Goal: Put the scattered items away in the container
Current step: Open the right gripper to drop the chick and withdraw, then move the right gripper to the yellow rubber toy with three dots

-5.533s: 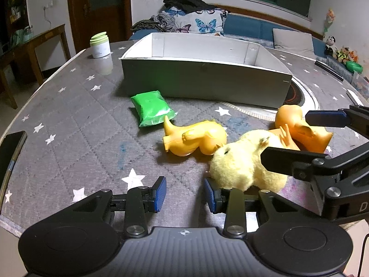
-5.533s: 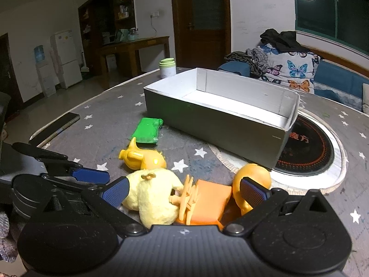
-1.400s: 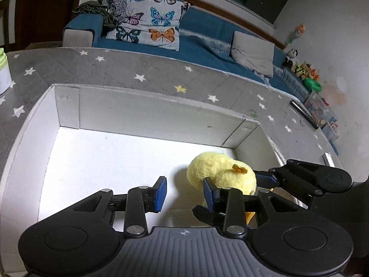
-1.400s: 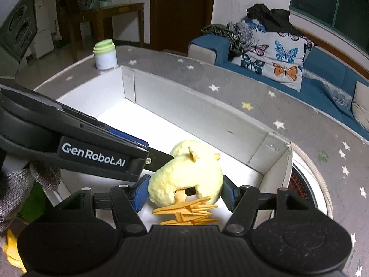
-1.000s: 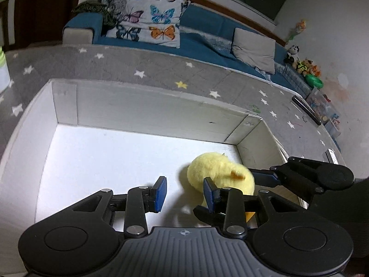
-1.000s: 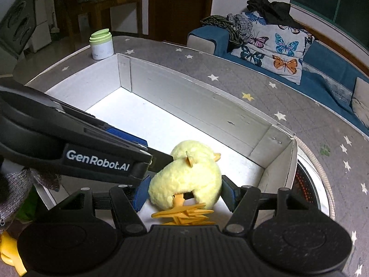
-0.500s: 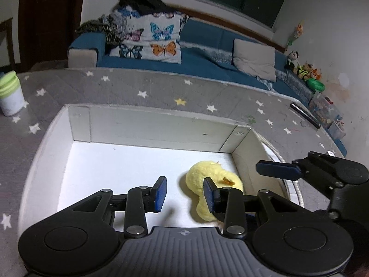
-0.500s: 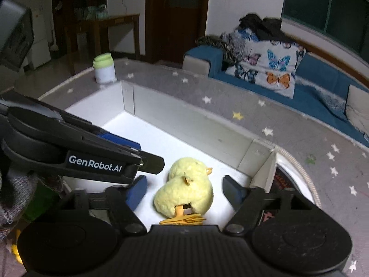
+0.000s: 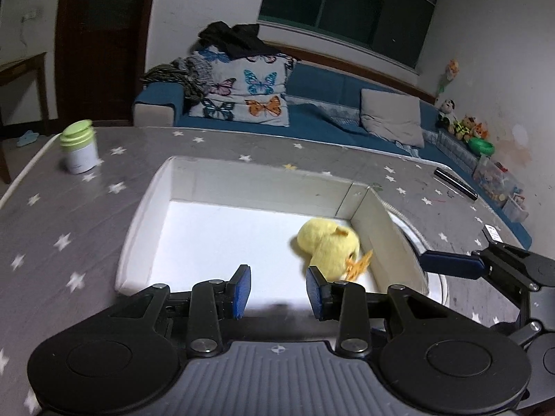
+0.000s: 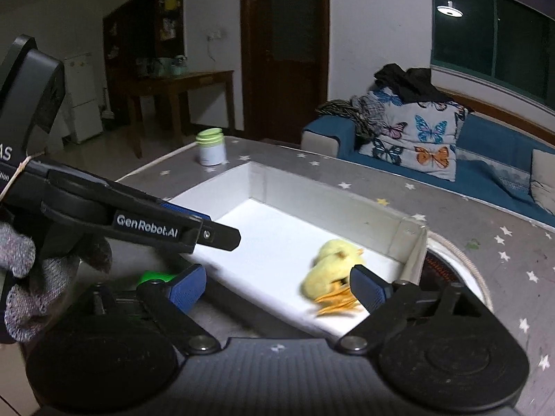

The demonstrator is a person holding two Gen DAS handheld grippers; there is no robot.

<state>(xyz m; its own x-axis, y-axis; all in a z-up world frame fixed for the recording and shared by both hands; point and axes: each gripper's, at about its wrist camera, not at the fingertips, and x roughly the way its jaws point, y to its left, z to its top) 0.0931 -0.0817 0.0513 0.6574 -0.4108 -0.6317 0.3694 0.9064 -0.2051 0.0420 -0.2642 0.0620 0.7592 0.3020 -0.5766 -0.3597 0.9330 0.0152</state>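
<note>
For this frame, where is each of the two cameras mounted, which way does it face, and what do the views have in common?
Left wrist: on the left gripper, looking down into the white box; its open fingers and the right gripper's fingertip show.
Right wrist: on the right gripper, facing the box from its near right corner; its open fingers, the left gripper and a gloved hand show.
Shared: the box, yellow plush chick, green-lidded jar.
</note>
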